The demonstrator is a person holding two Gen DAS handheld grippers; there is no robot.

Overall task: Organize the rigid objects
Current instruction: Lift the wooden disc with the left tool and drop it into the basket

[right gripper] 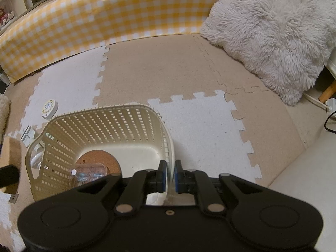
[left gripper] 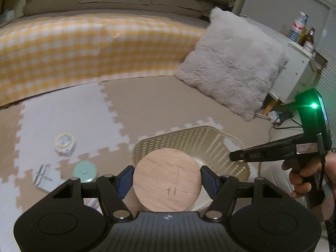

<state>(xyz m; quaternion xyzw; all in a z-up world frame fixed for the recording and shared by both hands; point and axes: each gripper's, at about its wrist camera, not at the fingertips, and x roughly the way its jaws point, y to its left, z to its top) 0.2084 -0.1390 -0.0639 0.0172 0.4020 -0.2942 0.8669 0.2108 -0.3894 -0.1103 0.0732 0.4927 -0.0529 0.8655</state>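
The left gripper point(left gripper: 167, 178) is clamped on a round wooden disc point(left gripper: 167, 179), its two blue pads pressing the disc's left and right edges, and the disc is held flat-face-up over the near part of a cream perforated plastic basket point(left gripper: 210, 140) that lies just ahead of the fingers. To the left of this gripper, on the beige-and-white foam puzzle mat point(left gripper: 147, 105), sit a mint-green round lid point(left gripper: 85, 171) close by, a small white box with dark markings point(left gripper: 43, 177) further left, and a round white container with a yellowish printed top point(left gripper: 65, 143) ahead of those. The right gripper point(right gripper: 170, 175) has its fingers closed on the basket's right rim point(right gripper: 169, 147), one pad inside the wall and one outside. Inside the basket, to the left of these fingers, a cork coaster point(right gripper: 98, 159) lies on the floor with a clear plastic box point(right gripper: 90, 171) resting partly over it. A fluffy grey cushion point(right gripper: 273, 31) leans ahead and to the right, against a yellow-and-white checked barrier point(right gripper: 94, 16) that runs across the far side.
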